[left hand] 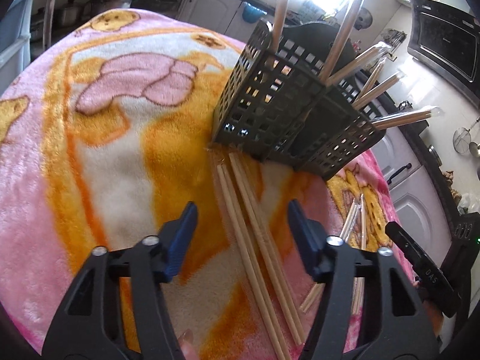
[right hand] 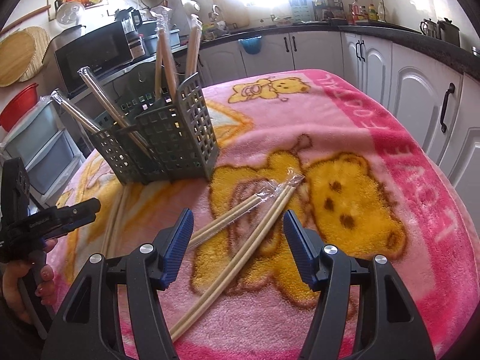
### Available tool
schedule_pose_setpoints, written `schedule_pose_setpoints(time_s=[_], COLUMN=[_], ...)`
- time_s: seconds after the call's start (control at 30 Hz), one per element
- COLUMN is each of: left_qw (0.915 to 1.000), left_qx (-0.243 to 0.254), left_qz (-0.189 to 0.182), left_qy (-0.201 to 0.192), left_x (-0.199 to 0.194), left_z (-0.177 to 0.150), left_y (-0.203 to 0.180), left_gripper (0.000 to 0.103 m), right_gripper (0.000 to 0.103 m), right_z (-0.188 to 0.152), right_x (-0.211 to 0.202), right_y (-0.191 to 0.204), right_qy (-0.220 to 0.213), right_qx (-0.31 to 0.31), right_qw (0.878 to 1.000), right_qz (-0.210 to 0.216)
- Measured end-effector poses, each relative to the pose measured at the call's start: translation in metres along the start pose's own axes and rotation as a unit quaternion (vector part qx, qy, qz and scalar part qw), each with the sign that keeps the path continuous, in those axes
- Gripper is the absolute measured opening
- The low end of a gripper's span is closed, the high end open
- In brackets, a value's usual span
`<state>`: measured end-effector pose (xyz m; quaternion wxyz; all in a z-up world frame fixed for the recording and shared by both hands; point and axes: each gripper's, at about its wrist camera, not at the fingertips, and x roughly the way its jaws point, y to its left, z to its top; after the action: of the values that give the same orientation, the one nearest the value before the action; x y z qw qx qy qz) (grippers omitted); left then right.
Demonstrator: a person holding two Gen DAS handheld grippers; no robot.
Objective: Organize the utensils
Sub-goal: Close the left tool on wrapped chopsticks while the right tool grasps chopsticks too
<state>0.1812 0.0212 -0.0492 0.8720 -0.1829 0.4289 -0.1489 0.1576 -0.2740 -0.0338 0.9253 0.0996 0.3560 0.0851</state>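
My left gripper (left hand: 241, 225) hung over the pink-and-orange bear blanket (left hand: 90, 138), jaws partly apart with blue pads clear on both sides. Two wrapped chopstick pairs (left hand: 255, 234) lay on the blanket running from near me toward the foot of the dark slotted utensil holder (left hand: 279, 114); they passed between the pads, which touched neither. Nothing was held.

The holder stood upright on the blanket, far and slightly right of the left gripper. Several wrapped chopstick pairs (left hand: 372, 60) stood in its compartments, some upright, others leaning out to the right.

My right gripper (right hand: 238, 231) was likewise partly open, empty. Two more wrapped pairs (right hand: 249, 231) lay crossed on the yellow bear print, one over the other near their far ends; the longer-looking one ran between my pads toward the near edge. No contact that I could see.

From the right wrist view, the holder sat far left, and the left gripper showed at the left edge with a hand (right hand: 18, 282) around its grip.

Kitchen cabinets (right hand: 414, 96) and a dark countertop ringed the table; a microwave (right hand: 93, 51) sat behind the holder.
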Motion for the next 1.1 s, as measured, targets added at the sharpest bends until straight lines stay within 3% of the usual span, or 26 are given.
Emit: schedule_pose_setpoints(time_s=[0.23, 0.43, 0.67, 0.93, 1.1], left_qw=[0.9994, 0.9983, 0.9978, 0.9977, 0.9977], left_qx=[-0.002, 0.004, 0.001, -0.012, -0.018], left_qz=[0.02, 0.043, 0.046, 0.047, 0.048], left_qy=[0.027, 0.04, 0.047, 0.048, 0.045], left_x=[0.017, 0.027, 0.031, 0.037, 0.04], left_z=[0.006, 0.014, 0.027, 0.042, 0.051], left_y=[0.005, 0.007, 0.012, 0.021, 0.027], left_gripper=[0.035, 0.025, 0.022, 0.021, 0.02], right_gripper=[0.06, 0.06, 0.059, 0.039, 0.025], right_z=[0.004, 0.015, 0.031, 0.043, 0.049], right_x=[0.008, 0.022, 0.05, 0.074, 0.079], right_y=[-0.006, -0.014, -0.037, -0.073, -0.074], right_qy=[0.011, 0.029, 0.065, 0.095, 0.097], right_qx=[0.0, -0.014, 0.005, 0.096, 0.085], right_qw=[1.0, 0.999, 0.997, 0.991, 0.991], right_qz=[-0.005, -0.037, -0.047, -0.006, -0.02])
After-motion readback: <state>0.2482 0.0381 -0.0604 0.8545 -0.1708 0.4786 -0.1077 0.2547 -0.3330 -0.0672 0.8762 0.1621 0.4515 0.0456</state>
